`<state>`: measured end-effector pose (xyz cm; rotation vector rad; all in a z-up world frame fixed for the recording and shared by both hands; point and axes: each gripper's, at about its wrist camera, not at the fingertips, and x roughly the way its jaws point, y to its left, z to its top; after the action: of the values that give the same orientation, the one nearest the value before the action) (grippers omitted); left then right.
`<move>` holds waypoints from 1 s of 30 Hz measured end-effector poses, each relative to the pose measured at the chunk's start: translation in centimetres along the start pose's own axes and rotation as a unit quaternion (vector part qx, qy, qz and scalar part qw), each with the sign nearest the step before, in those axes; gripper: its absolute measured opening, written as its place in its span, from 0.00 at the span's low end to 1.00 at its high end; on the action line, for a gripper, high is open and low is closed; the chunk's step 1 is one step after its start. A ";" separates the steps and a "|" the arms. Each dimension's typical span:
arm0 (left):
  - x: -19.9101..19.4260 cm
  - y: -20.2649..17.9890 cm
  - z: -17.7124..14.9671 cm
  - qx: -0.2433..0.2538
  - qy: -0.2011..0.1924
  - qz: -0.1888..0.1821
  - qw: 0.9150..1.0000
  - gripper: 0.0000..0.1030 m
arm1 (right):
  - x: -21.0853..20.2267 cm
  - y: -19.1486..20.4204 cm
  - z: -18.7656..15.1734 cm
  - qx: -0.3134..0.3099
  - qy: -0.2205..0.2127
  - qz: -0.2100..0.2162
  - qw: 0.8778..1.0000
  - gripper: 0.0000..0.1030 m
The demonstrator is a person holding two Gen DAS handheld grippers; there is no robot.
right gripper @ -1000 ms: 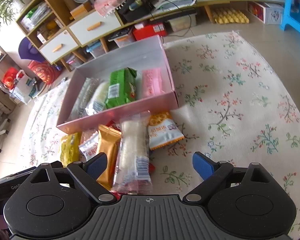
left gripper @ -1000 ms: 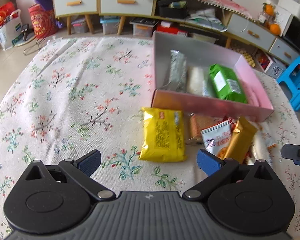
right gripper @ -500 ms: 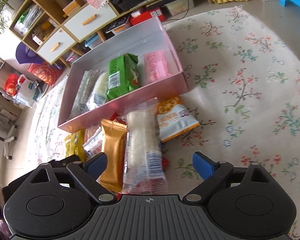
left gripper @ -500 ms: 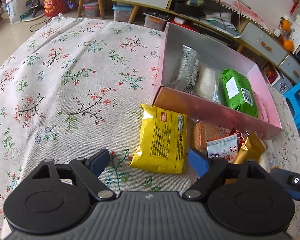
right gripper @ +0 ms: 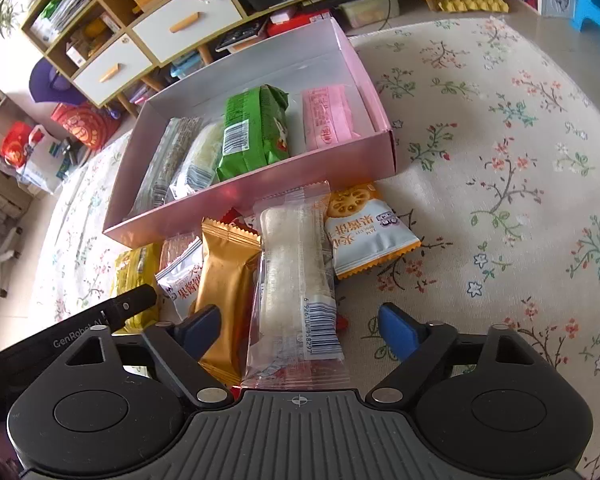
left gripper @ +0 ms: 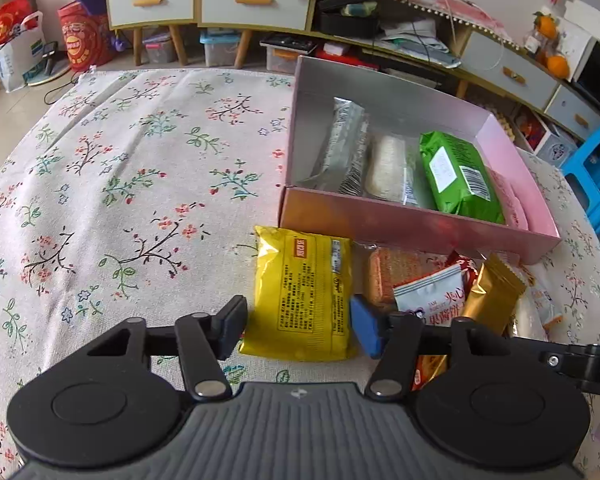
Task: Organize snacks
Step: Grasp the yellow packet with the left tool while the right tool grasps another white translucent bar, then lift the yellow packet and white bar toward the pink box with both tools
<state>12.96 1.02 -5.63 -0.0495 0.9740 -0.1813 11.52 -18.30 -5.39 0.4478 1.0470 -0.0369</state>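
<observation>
A pink box [left gripper: 416,222] [right gripper: 236,194] holds a silver pack, a white pack, a green pack [left gripper: 458,176] [right gripper: 256,130] and a pink pack [right gripper: 328,116]. Loose snacks lie in front of it. My left gripper [left gripper: 298,330] is open, with its fingers on either side of the near end of the yellow pack [left gripper: 304,294]; the pads look close to its edges. My right gripper [right gripper: 298,326] is open over the clear rice-cake pack [right gripper: 294,280], with the gold pack [right gripper: 228,288] beside its left finger.
A biscuit pack [left gripper: 388,276], a white-and-blue sachet [left gripper: 432,298] and a lotus-print sachet [right gripper: 364,228] lie in the pile. The table has a floral cloth [left gripper: 120,184]. Cabinets, bins and a blue stool [left gripper: 596,176] stand beyond the table.
My left gripper moved forward and down onto the yellow pack and its fingers narrowed around it. My right gripper moved closer over the clear pack and narrowed slightly.
</observation>
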 end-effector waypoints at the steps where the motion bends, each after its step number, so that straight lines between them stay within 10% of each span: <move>1: 0.0 -0.1 0.0 0.004 -0.001 0.002 1.000 0.50 | 0.0 0.1 0.0 -0.004 -0.002 -0.002 1.000 0.77; 12: -0.1 0.0 0.3 0.006 0.006 0.002 1.000 0.46 | -0.1 -0.4 0.1 -0.006 0.000 0.003 1.000 0.38; 30: -1.6 1.1 0.5 -0.042 0.029 -0.053 0.997 0.45 | -2.6 -2.6 0.4 0.038 0.001 0.047 0.998 0.37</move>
<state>12.69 2.31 -4.19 -0.1738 1.0370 -0.2397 9.89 -21.29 -3.95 0.5661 1.0274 0.0078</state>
